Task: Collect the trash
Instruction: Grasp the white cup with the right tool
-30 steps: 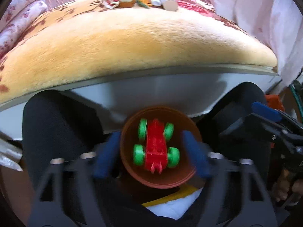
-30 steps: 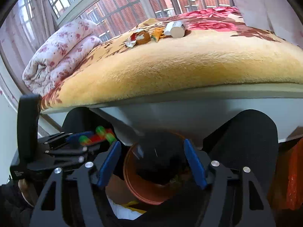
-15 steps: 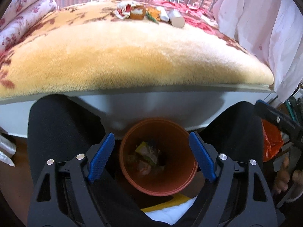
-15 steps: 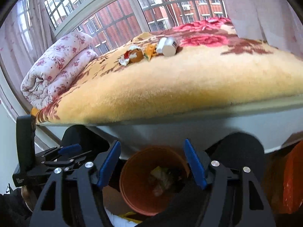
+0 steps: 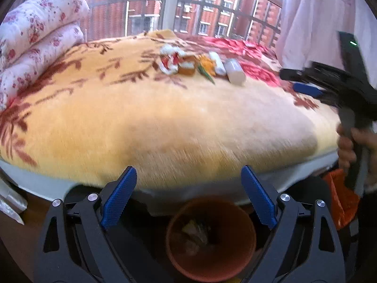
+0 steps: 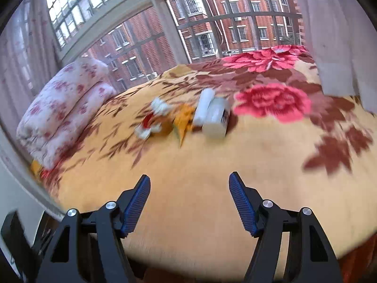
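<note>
A small pile of trash (image 5: pixel 200 64) lies on the far middle of the bed's yellow floral blanket (image 5: pixel 153 122): white and red wrappers, an orange packet and a white bottle (image 5: pixel 234 72). The pile also shows in the right wrist view (image 6: pixel 186 115). An orange bin (image 5: pixel 211 238) with scraps inside stands on the floor below the bed edge, between my left fingers. My left gripper (image 5: pixel 188 188) is open and empty above the bin. My right gripper (image 6: pixel 189 197) is open and empty over the blanket, short of the pile; it shows at the right edge of the left wrist view (image 5: pixel 306 87).
A folded pink floral quilt (image 6: pixel 61 108) lies at the left end of the bed. A barred window (image 6: pixel 212 23) runs behind it, with a curtain (image 6: pixel 337 30) at the right. An orange bag (image 5: pixel 341 198) hangs low at the right.
Both grippers have risen from the bin toward the bed. The red toy car seen over the bin a second ago is gone from view. The right gripper now reaches over the blanket.
</note>
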Action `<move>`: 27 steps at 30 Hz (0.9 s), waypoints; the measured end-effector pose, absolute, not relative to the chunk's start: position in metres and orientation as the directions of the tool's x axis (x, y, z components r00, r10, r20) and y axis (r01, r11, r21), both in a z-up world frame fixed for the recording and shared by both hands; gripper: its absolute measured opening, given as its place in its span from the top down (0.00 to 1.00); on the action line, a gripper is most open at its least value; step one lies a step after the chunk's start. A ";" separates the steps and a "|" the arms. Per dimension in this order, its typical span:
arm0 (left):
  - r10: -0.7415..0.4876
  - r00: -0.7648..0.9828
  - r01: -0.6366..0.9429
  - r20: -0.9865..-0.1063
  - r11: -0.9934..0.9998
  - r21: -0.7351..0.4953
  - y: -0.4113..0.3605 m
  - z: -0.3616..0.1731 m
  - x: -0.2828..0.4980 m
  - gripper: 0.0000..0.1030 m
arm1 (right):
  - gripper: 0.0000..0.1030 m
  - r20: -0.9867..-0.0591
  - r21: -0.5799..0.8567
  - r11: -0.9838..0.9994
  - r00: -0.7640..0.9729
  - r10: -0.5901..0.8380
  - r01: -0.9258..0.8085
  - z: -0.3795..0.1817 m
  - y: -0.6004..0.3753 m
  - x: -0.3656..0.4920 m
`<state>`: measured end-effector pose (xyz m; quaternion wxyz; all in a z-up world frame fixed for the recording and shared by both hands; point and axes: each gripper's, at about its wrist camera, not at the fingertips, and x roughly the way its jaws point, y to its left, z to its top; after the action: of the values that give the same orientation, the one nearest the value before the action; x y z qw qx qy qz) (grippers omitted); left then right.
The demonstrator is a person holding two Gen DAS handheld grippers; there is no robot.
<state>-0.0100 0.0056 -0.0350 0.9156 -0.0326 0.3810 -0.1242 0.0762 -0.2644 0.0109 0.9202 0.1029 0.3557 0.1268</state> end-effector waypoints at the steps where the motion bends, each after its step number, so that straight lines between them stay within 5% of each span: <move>1: -0.244 0.686 0.197 -0.685 0.969 -0.148 0.006 -0.034 -0.005 0.15 | 0.34 -0.635 0.274 0.950 0.712 0.298 -0.153 0.011 -0.264 0.093; 10: -0.238 0.683 0.151 -0.690 0.971 -0.185 0.017 -0.036 0.025 0.13 | 0.34 -0.750 0.362 0.932 0.586 0.307 -0.025 -0.016 -0.274 0.231; 17: -0.224 0.697 0.129 -0.682 0.974 -0.188 0.027 -0.037 0.036 0.13 | 0.54 -0.863 0.350 0.934 0.408 0.296 0.063 -0.055 -0.263 0.300; 27: -0.232 0.674 0.143 -0.701 0.972 -0.185 0.030 -0.028 0.080 0.13 | 0.55 -0.793 0.338 0.941 0.535 0.291 -0.012 -0.039 -0.262 0.252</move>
<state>0.0797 0.0302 -0.0282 0.9132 -0.0573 0.3902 -0.1025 0.2521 -0.2624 -0.0392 0.8635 0.1473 0.4744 0.0877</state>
